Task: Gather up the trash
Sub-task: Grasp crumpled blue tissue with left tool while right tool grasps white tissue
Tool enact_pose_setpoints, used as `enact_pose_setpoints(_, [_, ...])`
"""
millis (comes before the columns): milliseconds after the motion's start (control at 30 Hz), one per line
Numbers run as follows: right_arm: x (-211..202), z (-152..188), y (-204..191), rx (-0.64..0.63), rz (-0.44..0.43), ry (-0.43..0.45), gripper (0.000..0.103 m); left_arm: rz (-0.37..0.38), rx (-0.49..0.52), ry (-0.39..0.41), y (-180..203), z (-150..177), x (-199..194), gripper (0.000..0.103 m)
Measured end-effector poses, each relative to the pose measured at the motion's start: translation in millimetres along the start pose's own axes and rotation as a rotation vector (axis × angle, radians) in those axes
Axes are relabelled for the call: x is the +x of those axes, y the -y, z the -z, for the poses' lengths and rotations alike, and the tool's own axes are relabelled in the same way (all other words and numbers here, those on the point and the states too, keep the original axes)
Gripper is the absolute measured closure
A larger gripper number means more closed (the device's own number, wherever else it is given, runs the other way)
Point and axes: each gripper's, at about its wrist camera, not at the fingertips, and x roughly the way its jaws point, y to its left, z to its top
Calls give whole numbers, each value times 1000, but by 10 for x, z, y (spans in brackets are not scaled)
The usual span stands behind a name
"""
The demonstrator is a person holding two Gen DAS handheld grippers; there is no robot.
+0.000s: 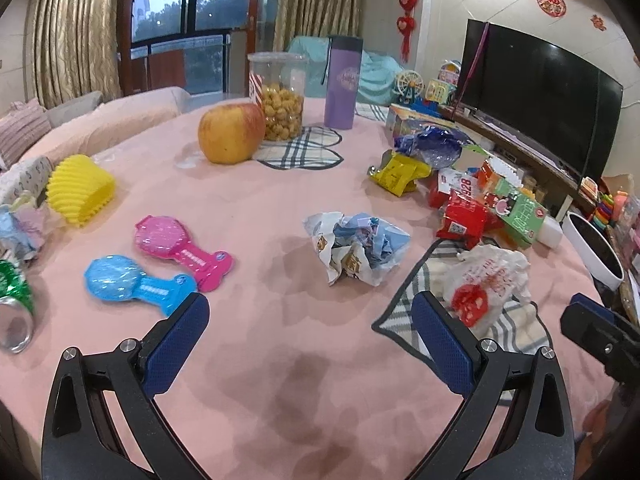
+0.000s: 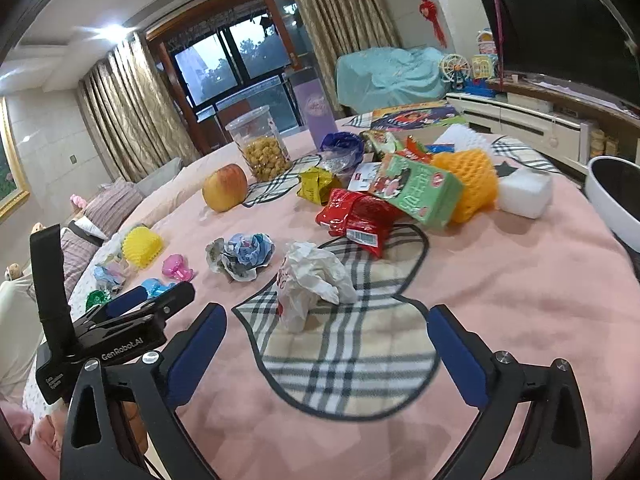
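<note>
Crumpled wrapper (image 1: 356, 246) lies just beyond your left gripper (image 1: 310, 334), jaws spread, empty; your right gripper (image 2: 326, 354), also spread, faces the white plastic bag (image 2: 312, 280).

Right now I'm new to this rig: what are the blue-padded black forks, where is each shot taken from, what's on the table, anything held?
There is no robot here. A person holds a two-finger gripper in each hand, and each carries a fisheye camera looking forward along its fingers. One picture looks out from the left gripper, the other from the right gripper. Both are open and hold nothing.

On the pink tablecloth lie trash and other things: a crumpled paper ball, a crumpled white plastic bag on a plaid mat, a red wrapper, a yellow wrapper and a green carton. There are also an apple, a snack jar and a purple tumbler. A white bin stands at the table's right edge.
</note>
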Motion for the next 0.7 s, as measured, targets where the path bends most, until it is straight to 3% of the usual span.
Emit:
enact_pose_setpoints(267, [334,-82,-23,-9,-4,-52,18,14,-12,-39,-14,-175,263,3])
enact_pose_setpoints(467, [530,-104,7,6,-22,-91,33,48,-5,-111,34,-256,498,19])
enact_pose_setpoints(500, [558,-104,1,9,-27,-97,35,62,-3,-131,53,-262,544,26])
enact_pose_setpoints(533, [583,-99,11,12,-34,-106,44,78,-3,-147,66,-261,584,41])
enact_pose_setpoints(567, [601,-90,15,14,-40,-113,55,89,-4,-160,74,-258,614,49])
enact_pose_setpoints(633, [619,-77,31,17,-64,-120,61,105,0,-183,97,-235,654,80])
enact_pose_setpoints(700, [598,-75,28,14,-75,-113,69,118,6,-182,124,-220,636,92])
